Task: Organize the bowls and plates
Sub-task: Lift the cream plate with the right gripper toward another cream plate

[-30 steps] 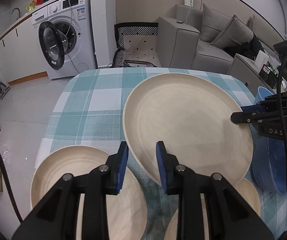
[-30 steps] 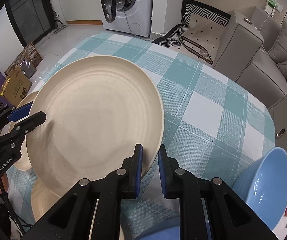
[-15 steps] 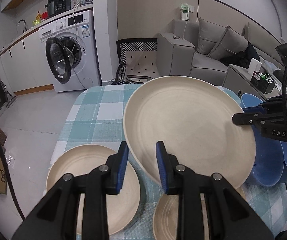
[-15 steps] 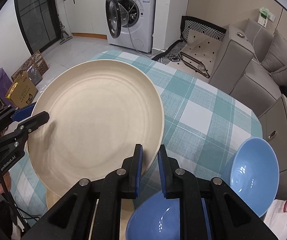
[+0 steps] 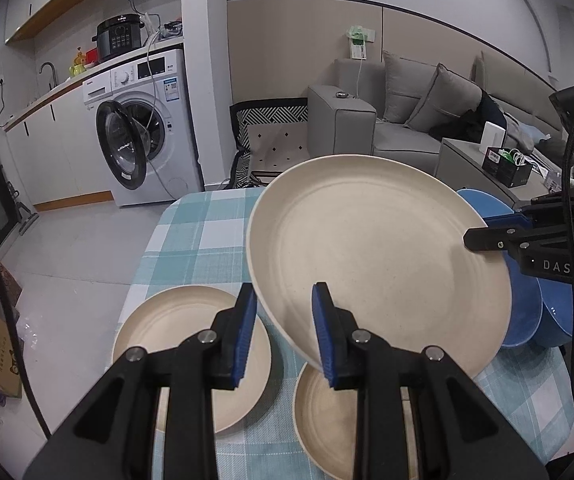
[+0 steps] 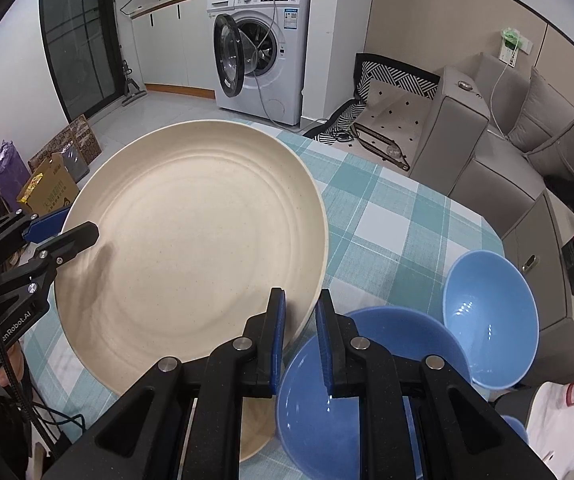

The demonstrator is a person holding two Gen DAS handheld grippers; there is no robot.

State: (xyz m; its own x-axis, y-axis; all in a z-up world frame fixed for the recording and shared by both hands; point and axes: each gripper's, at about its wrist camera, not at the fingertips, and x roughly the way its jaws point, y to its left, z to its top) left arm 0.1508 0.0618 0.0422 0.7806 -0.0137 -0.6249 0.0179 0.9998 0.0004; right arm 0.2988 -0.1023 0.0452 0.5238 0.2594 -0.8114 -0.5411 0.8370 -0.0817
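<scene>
Two hand-held grippers clamp one big cream plate (image 5: 375, 256) by opposite rims, lifted and tilted above the worktop (image 6: 399, 216): left hand-held gripper (image 5: 283, 328), right hand-held gripper (image 6: 299, 336). Only the left view shows two smaller cream plates (image 5: 175, 332) below; only the right shows both blue bowls (image 6: 487, 312) whole, near the worktop's edge.

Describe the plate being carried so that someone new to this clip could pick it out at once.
Start at the teal-checked tablecloth. Above it, a large cream plate is held clear of the cloth, tilted, with the left gripper and right gripper clamped on opposite rims. Unlike the smaller cream plates lying flat and the blue bowls, it is the biggest and the only one lifted.
</scene>
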